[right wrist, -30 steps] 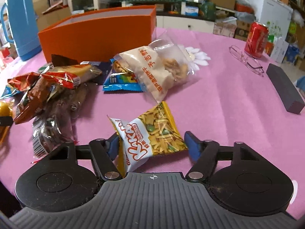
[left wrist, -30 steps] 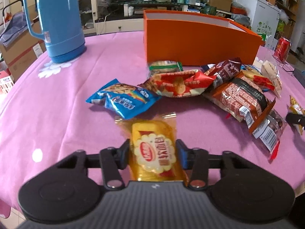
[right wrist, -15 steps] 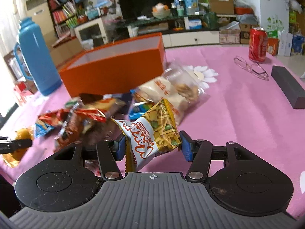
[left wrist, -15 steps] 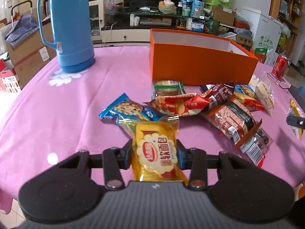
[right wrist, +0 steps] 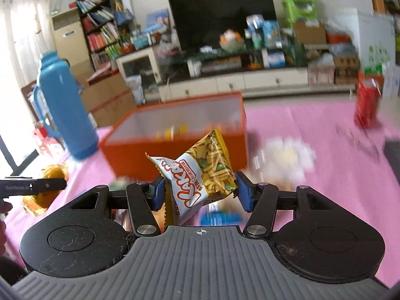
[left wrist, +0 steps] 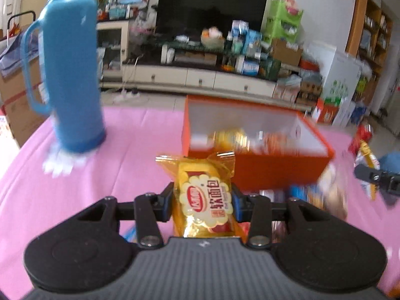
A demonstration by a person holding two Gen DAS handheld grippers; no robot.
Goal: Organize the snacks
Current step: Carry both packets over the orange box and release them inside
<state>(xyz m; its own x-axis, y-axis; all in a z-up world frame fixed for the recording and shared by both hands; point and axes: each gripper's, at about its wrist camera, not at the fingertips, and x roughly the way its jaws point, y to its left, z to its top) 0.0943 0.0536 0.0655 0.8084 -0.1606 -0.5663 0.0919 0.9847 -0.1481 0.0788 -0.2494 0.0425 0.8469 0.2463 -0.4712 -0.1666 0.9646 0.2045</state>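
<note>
We note the flask [left wrist: 72,75] standing left of the box [left wrist: 252,165] on the table [left wrist: 130,175]; the can [right wrist: 367,105] stands right.

My yellow bread packet [left wrist: 205,197] carries the Chinese characters 软面包 on its cream badge. My white-and-yellow crisp bag [right wrist: 197,175] reads "MAKA" in red letters.

Hand-held gripper [left wrist: 203,203] clamps yellow packet [left wrist: 205,195] — aloft.
</note>
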